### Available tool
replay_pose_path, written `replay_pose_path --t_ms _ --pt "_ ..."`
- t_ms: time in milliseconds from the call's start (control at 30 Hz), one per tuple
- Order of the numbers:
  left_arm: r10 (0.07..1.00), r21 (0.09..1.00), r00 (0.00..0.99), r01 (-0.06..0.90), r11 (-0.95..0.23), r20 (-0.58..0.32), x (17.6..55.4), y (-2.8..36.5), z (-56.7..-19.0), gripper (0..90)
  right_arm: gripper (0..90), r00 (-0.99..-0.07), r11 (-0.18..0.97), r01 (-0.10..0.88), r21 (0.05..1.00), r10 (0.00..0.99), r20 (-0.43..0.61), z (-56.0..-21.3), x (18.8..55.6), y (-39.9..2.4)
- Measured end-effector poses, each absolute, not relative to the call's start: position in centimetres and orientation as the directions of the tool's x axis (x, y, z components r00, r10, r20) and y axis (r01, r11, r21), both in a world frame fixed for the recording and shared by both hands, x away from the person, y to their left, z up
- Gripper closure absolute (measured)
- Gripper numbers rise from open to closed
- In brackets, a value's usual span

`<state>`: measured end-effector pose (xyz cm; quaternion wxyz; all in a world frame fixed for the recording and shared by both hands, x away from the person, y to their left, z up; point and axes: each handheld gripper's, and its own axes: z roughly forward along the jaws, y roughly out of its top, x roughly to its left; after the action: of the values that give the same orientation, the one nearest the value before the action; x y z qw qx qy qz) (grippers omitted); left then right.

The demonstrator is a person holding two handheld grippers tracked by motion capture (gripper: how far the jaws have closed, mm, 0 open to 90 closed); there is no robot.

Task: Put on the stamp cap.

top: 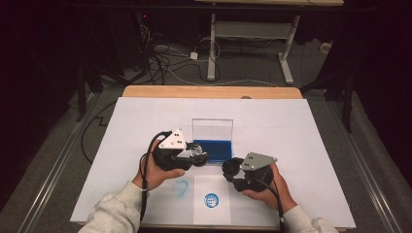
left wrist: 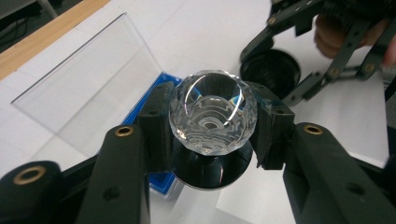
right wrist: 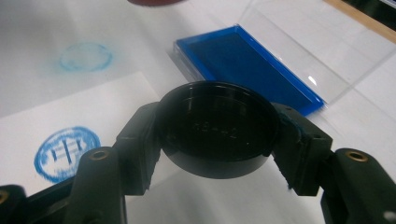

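Paper (top: 211,201) lies nearest you on the white table (top: 291,126), bearing a round blue stamp print (top: 211,199); a fainter blue smudge (top: 181,187) sits just left of it. Your left gripper (left wrist: 212,123) is clamped on a faceted crystal-topped stamp (left wrist: 212,112), held above the table. Your right gripper (right wrist: 217,130) grips a round black cap (right wrist: 215,133), hollow side up. Beyond both, the blue ink pad (top: 214,149) lies open, its clear lid (top: 212,128) upright behind.

Dark room; grey floor (top: 58,160), tangled cables (top: 165,60); white-legged desk (top: 252,34) beyond the wooden table (top: 209,91)
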<state>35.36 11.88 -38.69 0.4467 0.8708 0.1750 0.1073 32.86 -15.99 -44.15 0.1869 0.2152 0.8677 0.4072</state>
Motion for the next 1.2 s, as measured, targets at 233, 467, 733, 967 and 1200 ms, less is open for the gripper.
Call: replay_pose_path --t_ms 233,467,733,967,1200 --pt "0.373 0.831 0.928 0.194 -0.522 0.018 35.4 10.7 -38.4 54.5 38.3 -0.845 0.552 0.212 0.806 0.518 -0.132 -44.0 33.4 -14.3" --pt "0.349 0.844 0.937 0.187 -0.503 0.000 35.5 9.9 -38.3 54.5 38.3 -0.854 0.544 0.203 0.814 0.505 -0.124 -44.0 33.4 -13.3" --pt "0.309 0.855 0.951 0.176 -0.488 -0.019 35.4 8.7 -38.5 54.5 38.4 -0.857 0.534 0.191 0.823 0.500 -0.126 -43.9 33.4 -12.6" --pt "0.307 0.853 0.952 0.172 -0.493 -0.015 35.4 8.3 -38.8 54.5 38.4 -0.853 0.519 0.190 0.834 0.507 -0.121 -43.7 33.4 -12.7" --pt "0.299 0.853 0.954 0.178 -0.491 -0.026 35.4 8.3 -39.2 54.5 38.3 -0.853 0.520 0.188 0.834 0.507 -0.124 -43.6 33.3 -12.8"
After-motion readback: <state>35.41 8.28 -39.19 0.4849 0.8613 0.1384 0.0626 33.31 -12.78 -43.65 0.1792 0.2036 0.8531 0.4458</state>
